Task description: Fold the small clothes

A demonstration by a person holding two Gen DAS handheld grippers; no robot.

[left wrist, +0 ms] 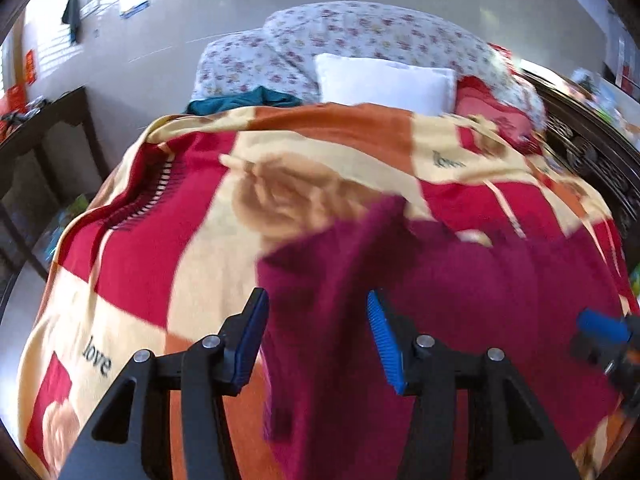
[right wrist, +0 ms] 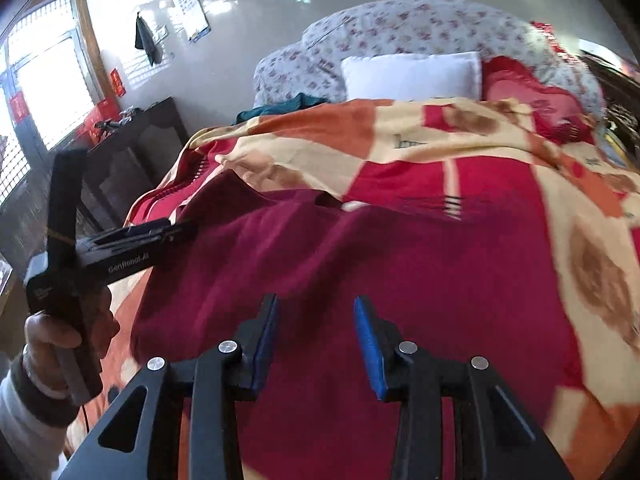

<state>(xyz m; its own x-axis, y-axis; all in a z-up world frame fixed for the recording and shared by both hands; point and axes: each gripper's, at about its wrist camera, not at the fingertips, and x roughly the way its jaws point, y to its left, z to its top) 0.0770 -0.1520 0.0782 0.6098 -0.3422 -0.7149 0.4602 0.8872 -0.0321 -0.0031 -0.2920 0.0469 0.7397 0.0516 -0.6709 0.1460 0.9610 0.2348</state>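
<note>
A dark magenta garment lies spread on the patterned blanket; it also shows in the right wrist view. One sleeve reaches up and left. My left gripper is open, its blue pads over the garment's left part, with nothing between them. My right gripper is open over the garment's near edge and empty. The right gripper shows at the right edge of the left wrist view. The left gripper shows at the left in the right wrist view, held by a hand.
The bed has a red, orange and cream blanket. At its head lie a white pillow, a floral quilt, a red cushion and a teal cloth. A dark wooden table stands to the left. A dark headboard is at right.
</note>
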